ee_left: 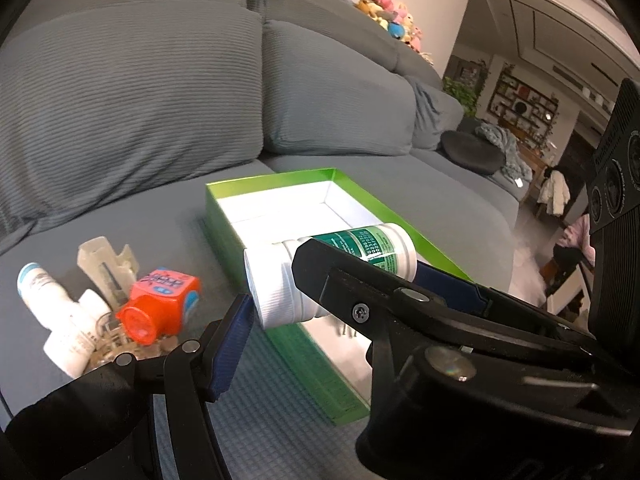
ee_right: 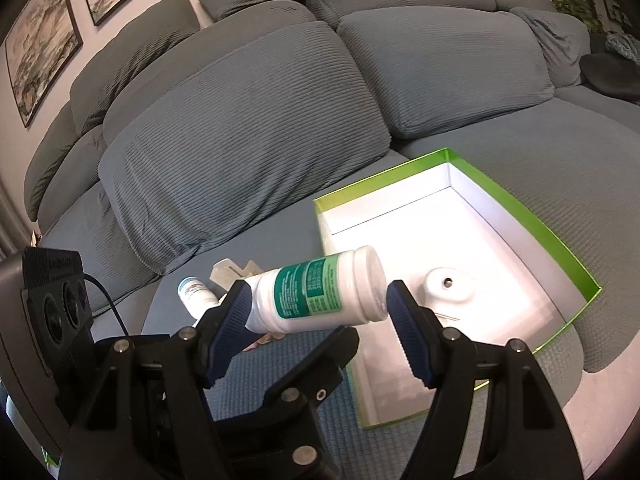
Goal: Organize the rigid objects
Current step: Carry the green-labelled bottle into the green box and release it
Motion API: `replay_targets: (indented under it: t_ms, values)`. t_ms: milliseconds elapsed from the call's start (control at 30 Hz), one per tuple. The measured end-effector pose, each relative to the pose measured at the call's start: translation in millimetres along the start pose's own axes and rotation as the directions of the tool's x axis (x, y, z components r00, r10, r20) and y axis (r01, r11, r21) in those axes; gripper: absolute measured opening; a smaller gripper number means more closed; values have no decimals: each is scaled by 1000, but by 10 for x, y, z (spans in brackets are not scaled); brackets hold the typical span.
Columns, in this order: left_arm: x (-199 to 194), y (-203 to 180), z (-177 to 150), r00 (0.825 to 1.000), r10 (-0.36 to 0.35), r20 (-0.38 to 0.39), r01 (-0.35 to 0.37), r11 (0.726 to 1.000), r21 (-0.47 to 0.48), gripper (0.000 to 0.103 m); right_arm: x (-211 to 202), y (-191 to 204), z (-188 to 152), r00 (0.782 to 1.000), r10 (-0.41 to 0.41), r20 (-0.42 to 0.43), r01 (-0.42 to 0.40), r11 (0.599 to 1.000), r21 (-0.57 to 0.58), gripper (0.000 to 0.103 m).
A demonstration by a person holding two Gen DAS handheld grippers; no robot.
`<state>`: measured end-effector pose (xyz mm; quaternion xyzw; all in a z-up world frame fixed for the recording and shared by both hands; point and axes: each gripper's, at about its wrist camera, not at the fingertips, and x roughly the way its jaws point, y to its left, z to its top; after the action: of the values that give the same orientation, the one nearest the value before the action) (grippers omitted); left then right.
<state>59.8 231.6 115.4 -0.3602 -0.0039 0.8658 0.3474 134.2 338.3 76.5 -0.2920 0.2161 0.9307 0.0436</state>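
Left wrist view: the left gripper (ee_left: pixel 340 308) points at the near end of the green box (ee_left: pixel 280 178), tilted so the scene leans. One blue pad (ee_left: pixel 232 344) of it shows clearly, just off the box's near-left corner and right at the ribbed white cap of the pill bottle (ee_left: pixel 360 246). Whether it touches the cap cannot be told. Black gripper hardware crosses the right half of the frame and covers the bottle's middle, so I cannot tell whether this claw is apart or closed. The bottle lies on its side in the air above the box's near end, cap toward the camera. Left of the box, on the sofa seat (ee_left: pixel 120 216), lies a small heap: an orange-red bottle (ee_left: pixel 160 300), a white tube (ee_left: pixel 36 288) and an opened carton (ee_left: pixel 108 264). A blue mat (ee_left: pixel 260 420) lies under the box's near end.

Right wrist view: the right gripper (ee_right: pixel 320 326) is held low, aimed over the box's (ee_right: pixel 500 196) left rim toward the cushions (ee_right: pixel 240 152). Its two blue pads (ee_right: pixel 404 332) are clamped on the pill bottle (ee_right: pixel 312 292) end to end — cap at the left pad, base at the right. The bottle tilts, base end higher, above the box's left edge. Inside the box, near its middle, rests a white plastic fitting (ee_right: pixel 444 284).
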Motion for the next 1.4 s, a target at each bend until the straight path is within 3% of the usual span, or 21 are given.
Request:
replay_targets:
  t_ms: [1400]
  values:
    - [434, -371, -87, 990, -87, -110, 91, 995, 29, 66, -17, -606, -47, 992, -112, -52, 117, 989, 91, 71]
